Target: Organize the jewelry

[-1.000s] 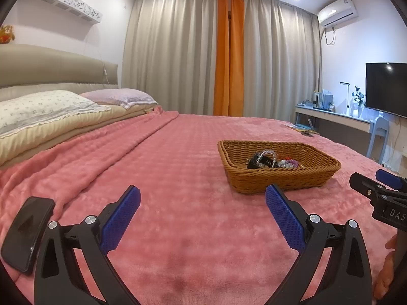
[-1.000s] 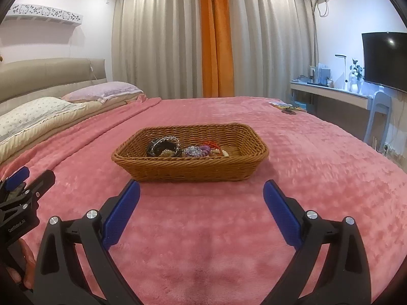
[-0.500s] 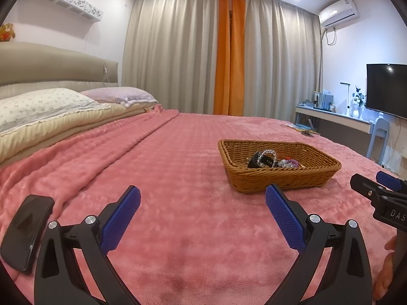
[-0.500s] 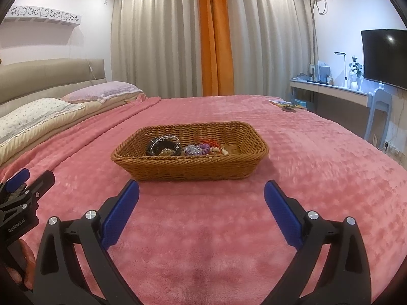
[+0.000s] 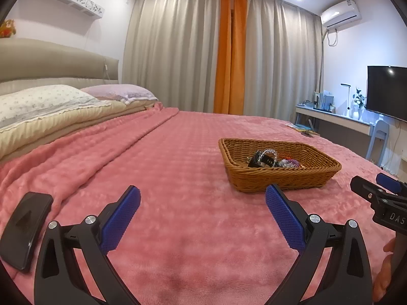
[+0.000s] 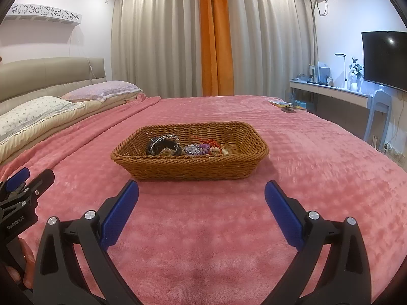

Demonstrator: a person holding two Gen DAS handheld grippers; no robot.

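Note:
A brown wicker basket (image 6: 193, 167) sits on the pink bedspread, straight ahead in the right wrist view and to the right (image 5: 282, 178) in the left wrist view. Inside it lie a black band with a clear bead bracelet (image 6: 162, 145), a purple coil (image 6: 203, 148) and other small jewelry. My right gripper (image 6: 201, 203) is open and empty, a short way in front of the basket. Left of the basket, my left gripper (image 5: 202, 209) hovers open and empty above the blanket.
A black phone (image 5: 24, 228) lies on the blanket at the lower left. Pillows (image 5: 45, 101) and the headboard are at the left. A desk (image 6: 330, 91), chair and TV (image 6: 384, 58) stand at the right, curtains behind.
Both grippers have drifted slightly; the basket sits a little higher in the right wrist view. Nothing was grasped or released.

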